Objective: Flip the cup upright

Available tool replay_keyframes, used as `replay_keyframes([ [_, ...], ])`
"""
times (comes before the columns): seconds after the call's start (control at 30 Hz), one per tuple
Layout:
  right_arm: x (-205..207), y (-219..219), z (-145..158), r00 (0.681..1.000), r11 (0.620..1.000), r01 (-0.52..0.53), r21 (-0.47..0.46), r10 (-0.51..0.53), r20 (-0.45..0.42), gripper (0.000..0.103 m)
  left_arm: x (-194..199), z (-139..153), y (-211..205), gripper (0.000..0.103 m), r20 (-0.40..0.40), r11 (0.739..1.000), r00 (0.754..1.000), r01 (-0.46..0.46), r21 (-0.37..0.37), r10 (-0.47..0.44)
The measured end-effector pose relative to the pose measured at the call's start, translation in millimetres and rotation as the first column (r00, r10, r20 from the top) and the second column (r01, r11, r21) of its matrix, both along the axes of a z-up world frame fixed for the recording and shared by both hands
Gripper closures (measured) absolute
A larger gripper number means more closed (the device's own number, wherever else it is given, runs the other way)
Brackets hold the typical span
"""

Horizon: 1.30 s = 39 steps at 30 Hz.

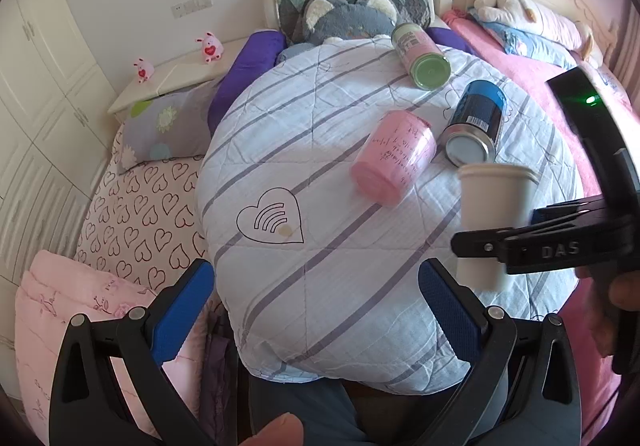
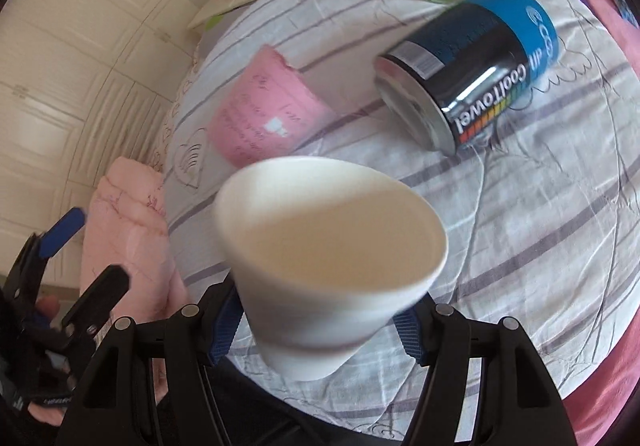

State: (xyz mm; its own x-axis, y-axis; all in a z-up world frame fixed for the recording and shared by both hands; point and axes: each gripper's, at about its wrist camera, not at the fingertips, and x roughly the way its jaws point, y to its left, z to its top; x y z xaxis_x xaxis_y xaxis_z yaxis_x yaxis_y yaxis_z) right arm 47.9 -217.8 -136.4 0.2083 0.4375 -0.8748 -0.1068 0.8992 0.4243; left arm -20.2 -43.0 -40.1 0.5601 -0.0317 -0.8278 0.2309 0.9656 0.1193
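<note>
The left gripper (image 1: 316,302) is held wide open and empty, while the white cup (image 2: 328,242), mouth up, is clamped above the quilt (image 1: 320,286) by the right gripper (image 2: 320,322), so toppling on soft bedding could be caused at release.

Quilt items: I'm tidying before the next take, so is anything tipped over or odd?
Three lie on their sides on the quilt: pink cup, blue can, green-capped can. The white cup is upright in the right tongs.
</note>
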Motion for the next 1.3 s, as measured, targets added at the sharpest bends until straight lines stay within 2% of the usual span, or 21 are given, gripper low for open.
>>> replay_keyframes([
  [0.07, 2, -3, -6, 1.000, 1.000, 0.021, -0.001, -0.021, -0.007, 0.019, 1, 2, -1, 0.000, 0.000, 1.000, 1.000, 0.003, -0.002, -0.003],
  [0.23, 0, -10, -5, 0.997, 0.997, 0.071, 0.000, -0.071, 0.028, 0.019, 2, 6, -5, 0.000, 0.010, 1.000, 1.000, 0.009, -0.001, -0.009],
  [0.47, -25, -18, 21, 0.983, 0.988, 0.149, -0.037, -0.144, 0.109, 0.019, 1, 8, -20, 0.000, 0.014, 1.000, 0.999, 0.029, -0.004, -0.029],
  [0.83, -80, -79, 61, 0.912, 0.938, 0.341, -0.068, -0.312, 0.266, 0.019, 6, 7, -64, 0.000, 0.002, 0.996, 0.996, 0.090, 0.003, -0.090],
  [1.03, -91, -97, 65, 0.881, 0.912, 0.405, -0.061, -0.371, 0.294, 0.019, 19, 0, -90, 0.000, -0.032, 0.992, 0.991, 0.127, -0.007, -0.127],
  [1.2, -97, -113, 62, 0.873, 0.905, 0.423, -0.046, -0.393, 0.288, 0.019, 38, -13, -110, 0.000, -0.072, 0.990, 0.988, 0.137, -0.007, -0.138],
  [1.3, -94, -117, 58, 0.873, 0.903, 0.427, -0.042, -0.399, 0.281, 0.019, 48, -22, -117, 0.000, -0.114, 0.988, 0.982, 0.149, -0.039, -0.152],
])
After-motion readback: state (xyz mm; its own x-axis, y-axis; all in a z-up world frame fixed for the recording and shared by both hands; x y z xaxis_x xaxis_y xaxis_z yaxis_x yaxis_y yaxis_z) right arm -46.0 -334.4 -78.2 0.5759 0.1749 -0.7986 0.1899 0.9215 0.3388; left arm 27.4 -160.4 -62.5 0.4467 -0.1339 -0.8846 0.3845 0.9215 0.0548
